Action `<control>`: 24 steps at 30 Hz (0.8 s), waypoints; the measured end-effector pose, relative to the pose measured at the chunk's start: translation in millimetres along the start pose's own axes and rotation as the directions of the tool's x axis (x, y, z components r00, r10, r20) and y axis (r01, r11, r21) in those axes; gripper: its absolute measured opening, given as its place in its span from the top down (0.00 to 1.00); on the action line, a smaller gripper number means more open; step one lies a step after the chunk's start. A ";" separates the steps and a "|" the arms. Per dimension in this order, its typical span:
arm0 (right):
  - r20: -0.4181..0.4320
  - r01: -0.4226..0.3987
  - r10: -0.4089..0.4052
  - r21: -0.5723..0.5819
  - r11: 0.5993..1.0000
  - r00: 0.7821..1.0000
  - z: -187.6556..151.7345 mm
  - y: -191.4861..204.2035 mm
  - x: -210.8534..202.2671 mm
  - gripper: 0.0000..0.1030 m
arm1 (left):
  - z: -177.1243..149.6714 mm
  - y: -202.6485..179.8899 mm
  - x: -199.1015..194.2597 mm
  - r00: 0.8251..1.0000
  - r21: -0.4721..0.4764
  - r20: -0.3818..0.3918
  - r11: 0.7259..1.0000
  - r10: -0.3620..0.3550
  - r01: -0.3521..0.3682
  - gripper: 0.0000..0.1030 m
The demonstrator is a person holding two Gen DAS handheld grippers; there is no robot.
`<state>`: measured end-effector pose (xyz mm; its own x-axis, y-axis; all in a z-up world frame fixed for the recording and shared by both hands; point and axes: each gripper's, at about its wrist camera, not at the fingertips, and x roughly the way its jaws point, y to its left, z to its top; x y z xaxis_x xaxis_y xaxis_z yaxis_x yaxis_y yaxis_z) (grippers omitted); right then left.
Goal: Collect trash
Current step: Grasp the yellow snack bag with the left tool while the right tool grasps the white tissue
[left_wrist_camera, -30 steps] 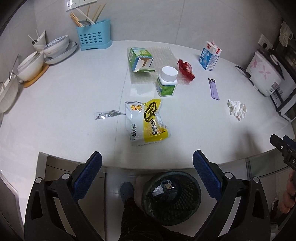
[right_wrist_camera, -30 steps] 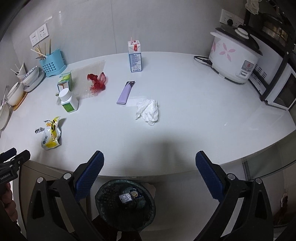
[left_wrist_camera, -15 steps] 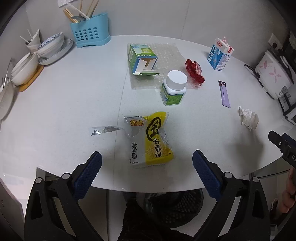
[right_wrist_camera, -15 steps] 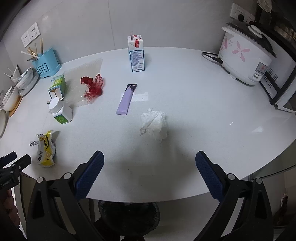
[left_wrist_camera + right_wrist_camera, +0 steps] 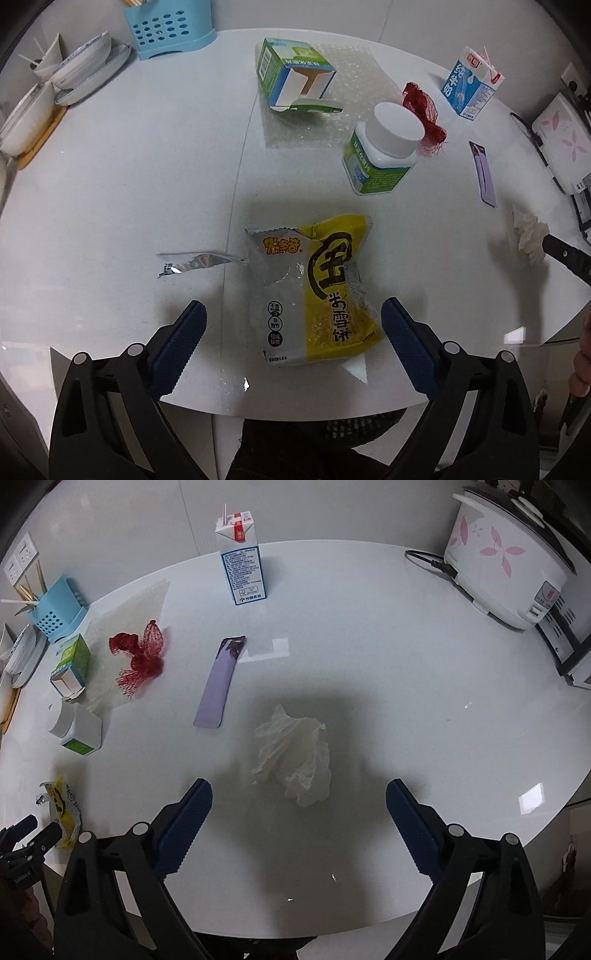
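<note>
White surface [image 5: 369, 664]; yellow-and-clear wrapper [image 5: 317, 291]; red mesh [image 5: 140, 657]; lilac sachet [image 5: 218, 690]; white tissue [image 5: 295, 757]; blue-white carton [image 5: 242, 554]; pink-flowered white cooker [image 5: 506, 561]; blue-padded claws.

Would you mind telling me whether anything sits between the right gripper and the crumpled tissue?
Nothing visible does. The tissue lies alone on the white table, ahead of the right gripper, whose jaws are just starting to close with nothing between them.

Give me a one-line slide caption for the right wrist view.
Right gripper, its jaws starting to close, poised over a crumpled tissue on the white table.
</note>
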<state>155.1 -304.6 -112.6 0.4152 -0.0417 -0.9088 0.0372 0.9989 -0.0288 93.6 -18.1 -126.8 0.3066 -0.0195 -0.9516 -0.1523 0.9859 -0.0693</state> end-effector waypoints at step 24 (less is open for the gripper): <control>-0.131 0.016 -0.009 0.051 0.999 0.991 25.7 6.4 46.9 0.81 | 22.7 -14.3 20.1 0.994 0.005 -0.106 1.000 -0.020 0.021 0.63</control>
<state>198.1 -300.8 -144.8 0.2921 -0.0478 -0.9552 0.0902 0.9957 -0.0222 123.3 -28.8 -138.2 0.2080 -0.0568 -0.9765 -0.1408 0.9862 -0.0874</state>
